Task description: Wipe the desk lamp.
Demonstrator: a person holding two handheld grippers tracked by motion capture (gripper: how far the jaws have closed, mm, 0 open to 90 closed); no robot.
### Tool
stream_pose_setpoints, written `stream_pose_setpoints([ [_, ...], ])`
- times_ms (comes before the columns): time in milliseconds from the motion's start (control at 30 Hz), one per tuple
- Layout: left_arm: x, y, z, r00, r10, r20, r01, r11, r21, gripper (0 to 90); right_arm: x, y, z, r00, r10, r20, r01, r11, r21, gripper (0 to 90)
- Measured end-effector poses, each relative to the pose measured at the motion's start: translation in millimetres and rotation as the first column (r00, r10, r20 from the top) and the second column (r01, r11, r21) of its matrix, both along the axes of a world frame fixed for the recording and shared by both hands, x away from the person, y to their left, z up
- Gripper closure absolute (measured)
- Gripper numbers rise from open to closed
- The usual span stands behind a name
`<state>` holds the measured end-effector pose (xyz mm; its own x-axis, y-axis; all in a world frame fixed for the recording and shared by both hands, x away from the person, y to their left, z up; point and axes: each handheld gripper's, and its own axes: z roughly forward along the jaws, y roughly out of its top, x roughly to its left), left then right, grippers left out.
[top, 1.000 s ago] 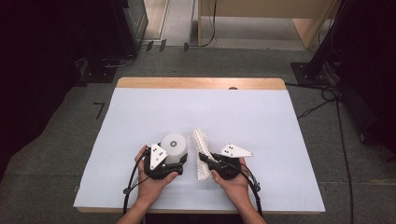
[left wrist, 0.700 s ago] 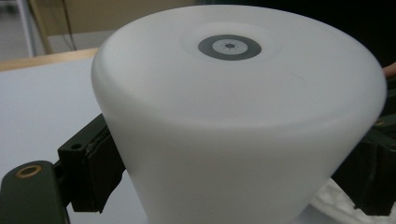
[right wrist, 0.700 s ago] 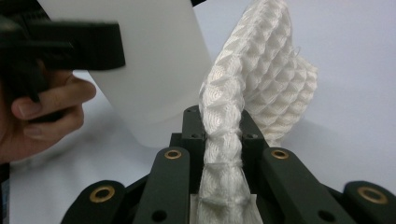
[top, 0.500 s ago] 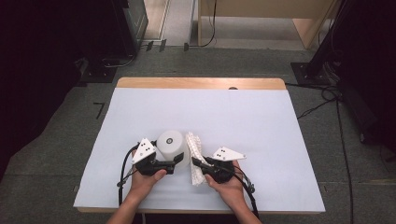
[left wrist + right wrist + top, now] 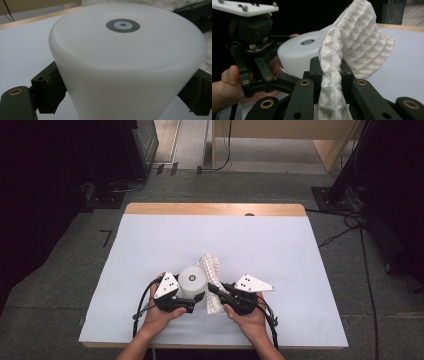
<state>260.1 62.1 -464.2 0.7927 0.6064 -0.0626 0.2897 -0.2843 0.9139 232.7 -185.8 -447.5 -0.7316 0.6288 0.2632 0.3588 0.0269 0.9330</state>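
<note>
Two tools: right tool [image 5: 331, 82] pinches cloth [image 5: 352, 47]; left tool [image 5: 192, 301] clasps cylinder [image 5: 125, 62].

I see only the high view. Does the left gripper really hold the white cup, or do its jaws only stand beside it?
Observer: It holds it. In the left gripper view the left gripper has one black jaw pressed on each side of the white cup.
Operator: Which end of the cup faces up?
Observer: A flat closed end with a small grey ring mark; the cup widens toward it.
Operator: And the cloth on the right?
Observer: The right gripper is shut on the white waffle cloth, which rises bunched from between its jaws.
</note>
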Motion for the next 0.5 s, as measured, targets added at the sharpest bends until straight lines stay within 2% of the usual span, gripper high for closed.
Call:
stream_pose_setpoints([
  [100, 0.4, 4.3, 3.7, 0.9999, 0.012, 0.008, -0.012, 0.9996, -0.025, 8.9, 0.8, 2.9, -5.4, 0.9998, 0.001, -0.02, -0.001, 1.0, -0.013, 78.8],
  [167, 1.4, 9.9, 8.1, 0.9997, 0.023, 0.01, -0.022, 0.9982, -0.055, 8.9, 3.3, 6.4, -14.0, 0.9991, 0.002, -0.041, -0.004, 0.999, -0.041, 78.8],
  [200, 1.7, 11.8, 9.7, 0.9995, 0.027, 0.013, -0.026, 0.9977, -0.062, 8.9, 4.5, 9.1, -19.9, 0.9975, 0.004, -0.071, -0.007, 0.999, -0.05, 78.8],
  [300, 2.5, 18.1, 14.6, 0.9991, 0.036, 0.023, -0.034, 0.9954, -0.089, 9.0, 7.8, 15.0, -32.3, 0.9925, 0.016, -0.122, -0.025, 0.997, -0.071, 78.8],
  [367, 3.1, 19.7, 14.9, 0.9991, 0.036, 0.022, -0.034, 0.9954, -0.089, 9.0, 8.9, 17.4, -37.1, 0.9906, 0.017, -0.136, -0.028, 0.997, -0.078, 78.8],
  [433, 3.4, 18.9, 13.5, 0.9994, 0.03, 0.02, -0.028, 0.9963, -0.081, 9.0, 8.3, 17.7, -35.4, 0.9904, 0.015, -0.138, -0.026, 0.997, -0.075, 78.8],
  [500, 2.7, 14.9, 11.0, 0.9996, 0.019, 0.02, -0.017, 0.9981, -0.059, 9.0, 6.9, 14.6, -28.7, 0.9933, 0.013, -0.115, -0.019, 0.998, -0.054, 78.8],
])
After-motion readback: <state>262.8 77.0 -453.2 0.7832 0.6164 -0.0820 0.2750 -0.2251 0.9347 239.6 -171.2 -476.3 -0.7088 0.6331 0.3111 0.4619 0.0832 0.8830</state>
